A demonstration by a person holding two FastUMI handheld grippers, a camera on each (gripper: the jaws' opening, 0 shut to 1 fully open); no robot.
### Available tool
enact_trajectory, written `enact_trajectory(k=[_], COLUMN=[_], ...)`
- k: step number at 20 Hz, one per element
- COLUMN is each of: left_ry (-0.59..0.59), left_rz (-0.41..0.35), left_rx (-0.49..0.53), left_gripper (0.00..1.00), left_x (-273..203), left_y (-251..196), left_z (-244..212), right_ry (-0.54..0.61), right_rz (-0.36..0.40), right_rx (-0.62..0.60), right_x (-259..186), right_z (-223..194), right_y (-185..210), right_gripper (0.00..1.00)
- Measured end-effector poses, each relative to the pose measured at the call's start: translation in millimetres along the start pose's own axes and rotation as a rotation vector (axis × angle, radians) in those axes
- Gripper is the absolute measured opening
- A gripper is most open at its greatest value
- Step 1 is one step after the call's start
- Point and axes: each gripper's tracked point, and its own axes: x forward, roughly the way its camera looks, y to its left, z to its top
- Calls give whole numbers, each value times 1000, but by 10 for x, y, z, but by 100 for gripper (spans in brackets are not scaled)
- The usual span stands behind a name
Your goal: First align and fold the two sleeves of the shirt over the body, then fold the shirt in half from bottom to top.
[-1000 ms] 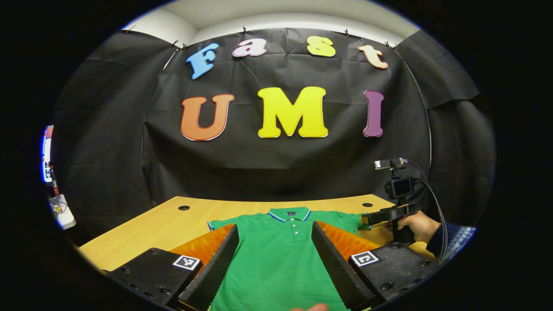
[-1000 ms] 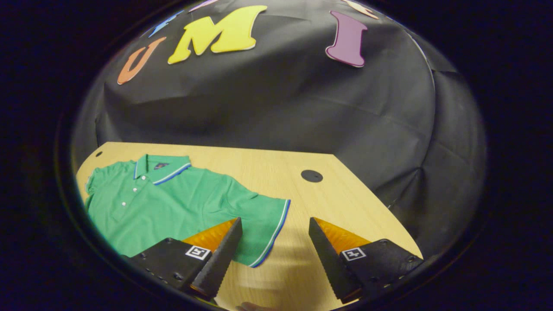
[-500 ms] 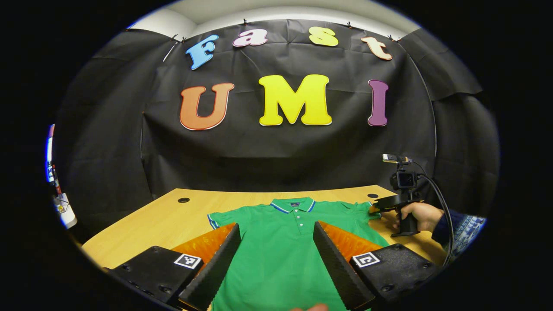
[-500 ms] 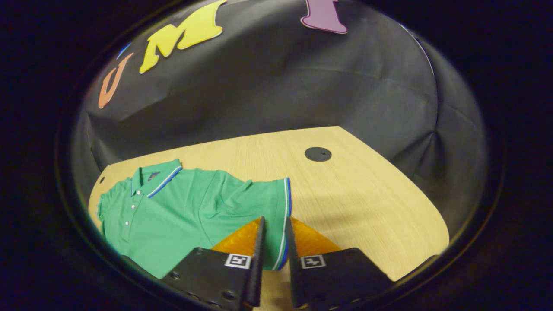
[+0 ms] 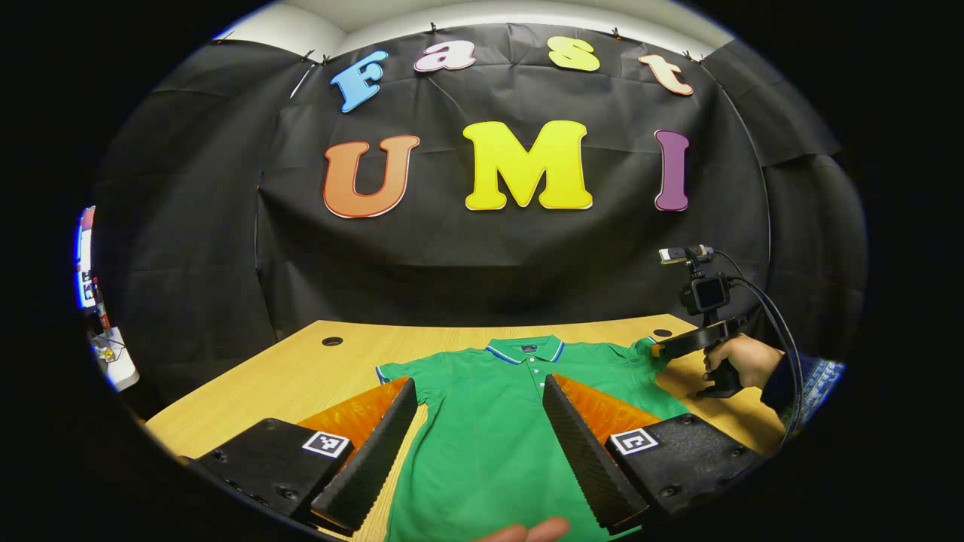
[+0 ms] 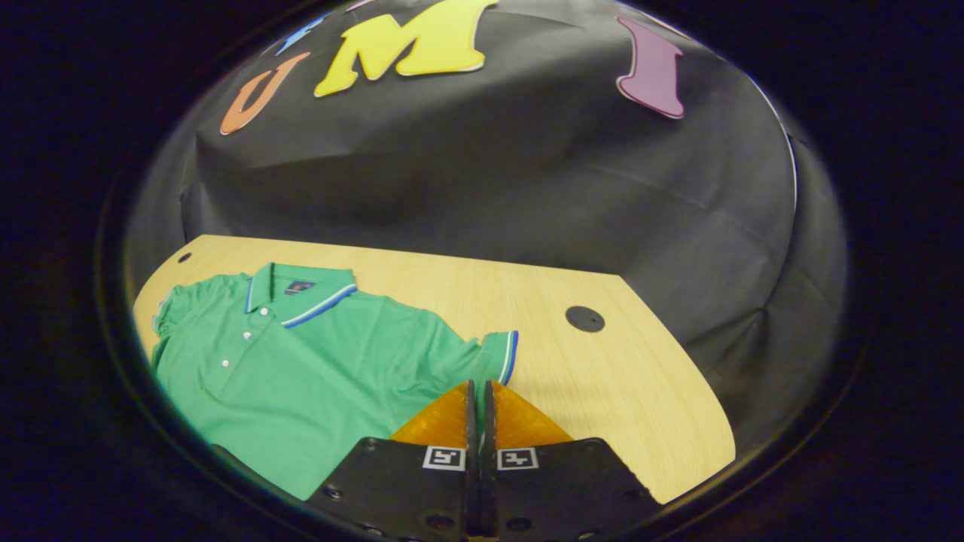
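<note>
The green short-sleeved polo shirt [image 5: 497,421] lies flat on the light wooden table [image 6: 602,376], collar far, hem near. My right gripper [image 6: 479,391] is clenched on the blue-trimmed right sleeve cuff [image 6: 503,357], raised slightly; the body lies to its left. My left gripper [image 5: 478,406] hangs spread over the body, the left sleeve [image 5: 395,374] far-left of it.

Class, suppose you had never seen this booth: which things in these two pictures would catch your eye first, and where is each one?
The bright green polo shirt stands out, lying flat and buttoned on the wooden table. In the right gripper view, the right gripper is shut on the shirt's blue-trimmed sleeve, which is bunched up at its tips. The left gripper hangs open above the shirt's body.
</note>
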Motion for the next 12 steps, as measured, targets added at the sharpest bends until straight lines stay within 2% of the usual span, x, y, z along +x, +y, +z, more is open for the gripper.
enact_trajectory(k=[6, 9, 12], left_ry=[-12, -8, -17], left_rz=[32, 52, 75], left_rx=[-21, -34, -46], left_gripper=[100, 100, 100], left_x=[-36, -33, -63], left_y=[169, 273, 407], left_z=[81, 89, 138], right_ry=[-71, -75, -92], right_rz=[53, 125, 189], right_rx=[-96, -114, -106], right_x=[-272, -391, -588], right_z=[283, 296, 359], right_y=[570, 991, 1320], right_gripper=[1, 5, 59])
